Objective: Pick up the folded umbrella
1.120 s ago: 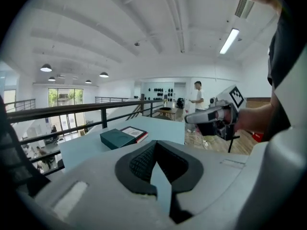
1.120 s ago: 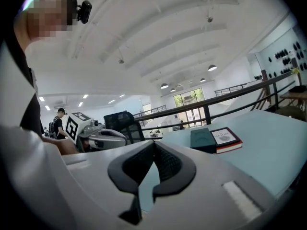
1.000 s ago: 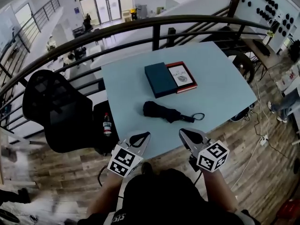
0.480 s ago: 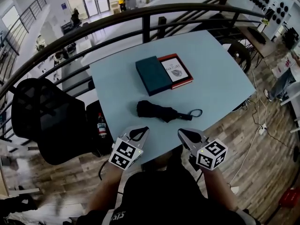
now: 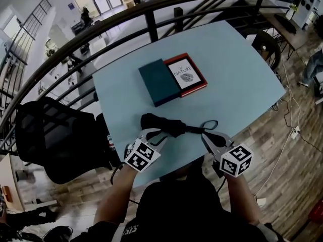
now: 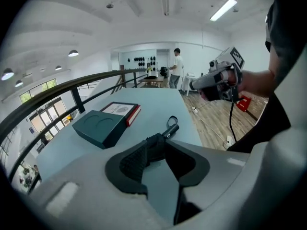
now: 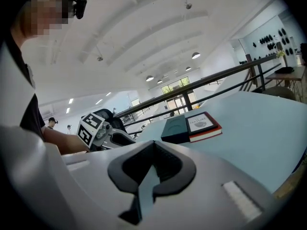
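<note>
The folded black umbrella (image 5: 164,124) lies on the light blue table (image 5: 237,79) near its front edge. Its handle and strap loop (image 5: 211,125) point right. My left gripper (image 5: 153,133) is at the umbrella's left end, and its jaws are opening. In the left gripper view the umbrella (image 6: 156,146) shows just beyond the parted tips of that gripper (image 6: 156,150), with no pad pressing on it. My right gripper (image 5: 211,134) hovers by the strap loop. In the right gripper view the tips of the right gripper (image 7: 152,146) meet with nothing between them.
A dark teal box (image 5: 159,82) and a red-edged book (image 5: 186,74) lie side by side behind the umbrella. A black office chair (image 5: 50,135) stands left of the table. A dark railing (image 5: 101,29) runs behind it. Cables lie on the wood floor (image 5: 292,130) at right.
Both grippers have moved forward and down, from the table's front edge to the umbrella. The left jaws, shut before, now stand apart.
</note>
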Tool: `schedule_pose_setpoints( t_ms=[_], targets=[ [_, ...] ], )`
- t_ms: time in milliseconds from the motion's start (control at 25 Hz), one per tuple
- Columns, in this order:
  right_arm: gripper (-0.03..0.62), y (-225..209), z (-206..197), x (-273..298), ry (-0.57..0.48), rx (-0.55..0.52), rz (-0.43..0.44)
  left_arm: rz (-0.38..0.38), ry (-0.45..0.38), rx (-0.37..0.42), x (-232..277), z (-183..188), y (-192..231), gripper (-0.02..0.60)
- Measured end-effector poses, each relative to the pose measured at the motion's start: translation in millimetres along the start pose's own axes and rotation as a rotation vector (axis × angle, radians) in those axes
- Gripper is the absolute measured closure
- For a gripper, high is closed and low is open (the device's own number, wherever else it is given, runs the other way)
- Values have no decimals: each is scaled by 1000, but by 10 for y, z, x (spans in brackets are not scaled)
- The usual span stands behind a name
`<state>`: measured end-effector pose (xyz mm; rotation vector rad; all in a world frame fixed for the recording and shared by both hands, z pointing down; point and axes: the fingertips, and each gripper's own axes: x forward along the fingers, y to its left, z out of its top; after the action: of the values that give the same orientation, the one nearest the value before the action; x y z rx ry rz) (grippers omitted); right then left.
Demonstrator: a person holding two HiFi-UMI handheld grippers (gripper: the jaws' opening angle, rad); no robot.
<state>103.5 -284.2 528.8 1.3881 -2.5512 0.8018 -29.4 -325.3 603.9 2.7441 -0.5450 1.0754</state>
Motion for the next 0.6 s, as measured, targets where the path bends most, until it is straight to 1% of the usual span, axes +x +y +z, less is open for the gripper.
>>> schedule_pose_setpoints(
  t_ms=[80,160,280,360,600],
  targets=[
    [593,-207,38,-7,2,6,-6,-6,72,52,180,-29,32,424],
    [594,-353,66,2,3,13,-8,-6,134,111,328,-62,76,413],
    [594,-470,69,47,8,23,-1,-15,213,183,524,-136,149,387],
    [593,-504,45,83,18,26,4,-33,272,231,649,-212,185,345],
    [593,-527,-12,69,45,28,-1,-89,372,353,921,-365,261,318]
  ],
)
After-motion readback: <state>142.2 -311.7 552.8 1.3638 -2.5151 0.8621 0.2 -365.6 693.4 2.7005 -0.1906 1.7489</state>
